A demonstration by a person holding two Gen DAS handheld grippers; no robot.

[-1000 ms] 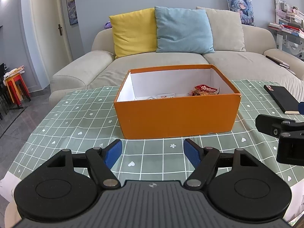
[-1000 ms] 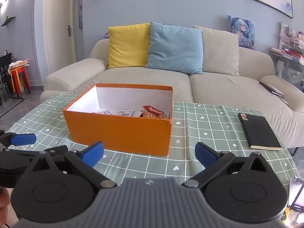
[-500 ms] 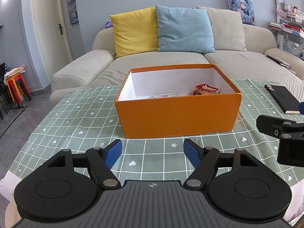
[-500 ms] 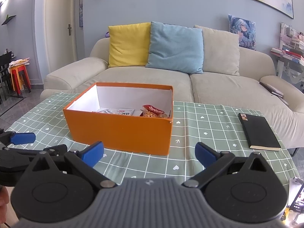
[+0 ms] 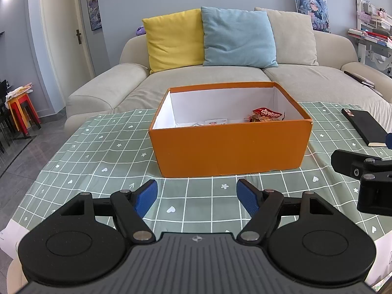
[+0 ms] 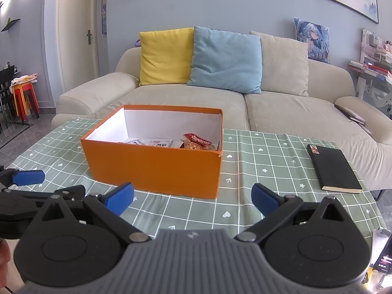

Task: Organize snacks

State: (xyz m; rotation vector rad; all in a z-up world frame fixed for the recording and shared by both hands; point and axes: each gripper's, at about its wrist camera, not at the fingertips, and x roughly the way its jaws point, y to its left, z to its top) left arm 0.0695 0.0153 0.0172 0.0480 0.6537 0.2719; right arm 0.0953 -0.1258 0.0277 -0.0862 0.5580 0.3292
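Note:
An orange box [image 5: 230,149] with a white inside stands on the green checked tablecloth [image 5: 98,152]. Inside it lie a red snack packet [image 5: 265,115] and white packets [image 5: 215,122]. The box also shows in the right wrist view [image 6: 156,166], with the red packet [image 6: 197,142] and white packets [image 6: 160,142]. My left gripper [image 5: 197,197] is open and empty, held above the cloth in front of the box. My right gripper [image 6: 192,197] is open and empty, in front of the box's right corner.
A black notebook [image 6: 333,169] lies on the cloth at the right, also in the left wrist view [image 5: 367,127]. A beige sofa [image 6: 269,103] with yellow, blue and beige cushions stands behind the table. Red and yellow stools [image 6: 23,98] stand at far left.
Both views have drifted slightly; the box sits a little higher in the left wrist view. Both grippers stay open and empty.

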